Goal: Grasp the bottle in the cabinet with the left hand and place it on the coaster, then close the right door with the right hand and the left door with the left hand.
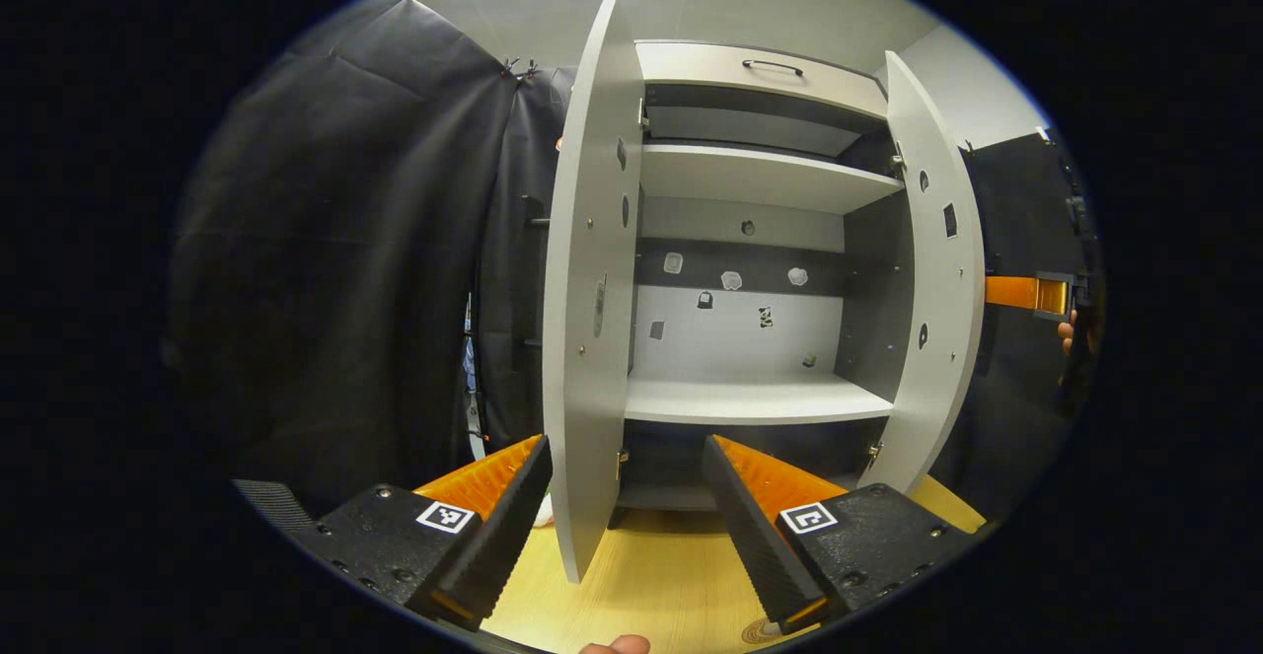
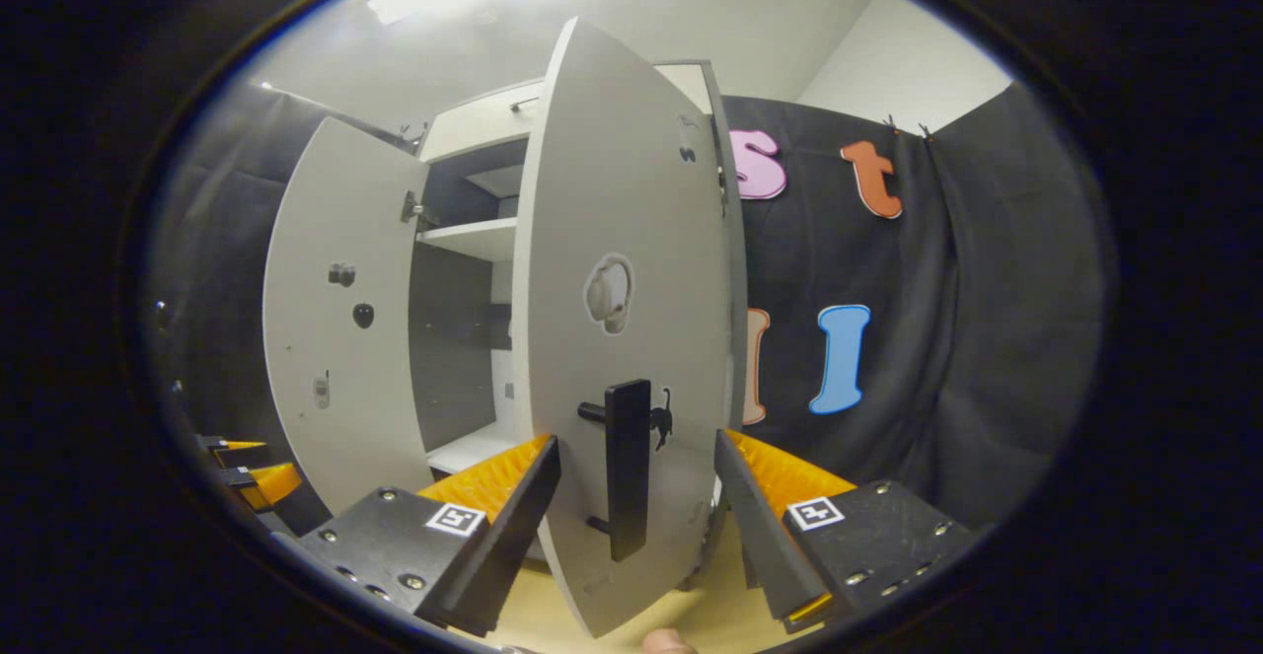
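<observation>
Right gripper view: right door (image 2: pixel 622 338) bears unreadable stickers, no writing.

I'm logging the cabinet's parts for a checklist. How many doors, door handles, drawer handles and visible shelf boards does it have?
Doors: 2, left door and right door, both open
Door handles: 1 seen, a black bar handle on the right door
Drawer handles: 1, the drawer handle on top
Shelf boards: 2, upper shelf and lower shelf
Total: 6

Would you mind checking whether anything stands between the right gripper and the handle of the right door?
Nothing visible does. The right gripper is open, and the right door sits edge-on between its fingers, with the handle directly ahead in the gap.
</observation>
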Demonstrator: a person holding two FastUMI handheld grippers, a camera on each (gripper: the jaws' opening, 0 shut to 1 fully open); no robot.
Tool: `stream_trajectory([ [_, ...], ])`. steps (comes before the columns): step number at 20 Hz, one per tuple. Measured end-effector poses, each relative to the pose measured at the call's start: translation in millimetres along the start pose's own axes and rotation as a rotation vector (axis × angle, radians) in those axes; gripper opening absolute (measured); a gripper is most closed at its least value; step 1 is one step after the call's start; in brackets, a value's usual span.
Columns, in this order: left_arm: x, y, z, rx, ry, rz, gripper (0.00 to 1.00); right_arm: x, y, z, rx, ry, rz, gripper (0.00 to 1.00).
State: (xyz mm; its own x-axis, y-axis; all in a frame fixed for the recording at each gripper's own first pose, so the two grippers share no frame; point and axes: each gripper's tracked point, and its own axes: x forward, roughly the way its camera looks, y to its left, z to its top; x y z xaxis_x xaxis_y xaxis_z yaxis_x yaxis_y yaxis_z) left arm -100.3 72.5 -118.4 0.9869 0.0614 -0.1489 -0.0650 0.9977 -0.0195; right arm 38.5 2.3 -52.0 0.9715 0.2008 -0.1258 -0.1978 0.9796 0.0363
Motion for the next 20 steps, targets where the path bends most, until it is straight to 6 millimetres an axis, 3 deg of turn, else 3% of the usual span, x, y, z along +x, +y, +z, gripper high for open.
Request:
stream_trajectory([
  [7,4,18,2,-0.001,-0.004,0.039,0.97,17,17,-2,0.036,0.003,0.040,0.95],
  [14,7,35,1,-0.015,-0.002,0.072,0.97,30,51,0,0.026,-0.006,0.115,0.96],
  [20,9,37,-2,-0.030,0.006,0.081,0.94,31,52,-5,0.019,0.004,0.118,0.95],
])
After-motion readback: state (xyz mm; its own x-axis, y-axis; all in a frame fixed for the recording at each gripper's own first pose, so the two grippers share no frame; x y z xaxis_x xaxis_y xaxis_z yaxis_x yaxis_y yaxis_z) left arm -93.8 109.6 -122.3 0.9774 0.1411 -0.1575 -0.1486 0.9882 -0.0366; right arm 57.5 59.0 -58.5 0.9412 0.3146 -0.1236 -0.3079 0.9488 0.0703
